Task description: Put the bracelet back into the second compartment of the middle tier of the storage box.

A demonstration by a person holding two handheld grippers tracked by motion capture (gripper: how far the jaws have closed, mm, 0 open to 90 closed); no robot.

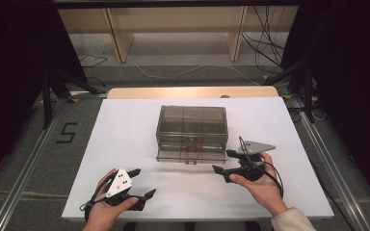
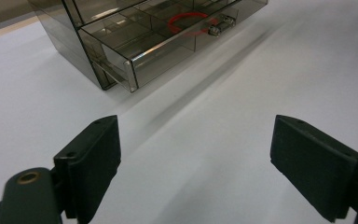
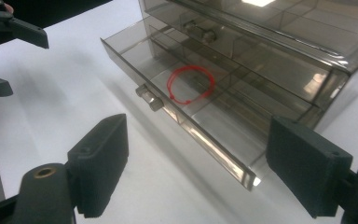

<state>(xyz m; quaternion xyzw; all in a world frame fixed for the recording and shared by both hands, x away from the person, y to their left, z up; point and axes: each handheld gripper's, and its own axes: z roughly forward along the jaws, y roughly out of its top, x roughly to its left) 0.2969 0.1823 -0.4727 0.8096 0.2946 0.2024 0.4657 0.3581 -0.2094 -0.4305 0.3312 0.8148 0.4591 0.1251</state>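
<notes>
The red band point(image 3: 191, 85) lay in the pulled-out drawer point(image 3: 177, 112); both tools, right point(image 1: 227, 164) and left point(image 1: 142, 184), stood open and empty. Next seemed pushing the knob point(image 3: 149, 98) in.

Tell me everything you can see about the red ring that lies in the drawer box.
The red ring is a thin, bright red loop, like a rubber band or bracelet, roughly round with a small knot or bead on its edge. It lies flat inside the bottom drawer of the smoky transparent drawer box, in a middle compartment just behind the drawer's knob. The drawer is pulled partly out. Nothing grips the ring; the tongs of both grippers are away from it.
</notes>
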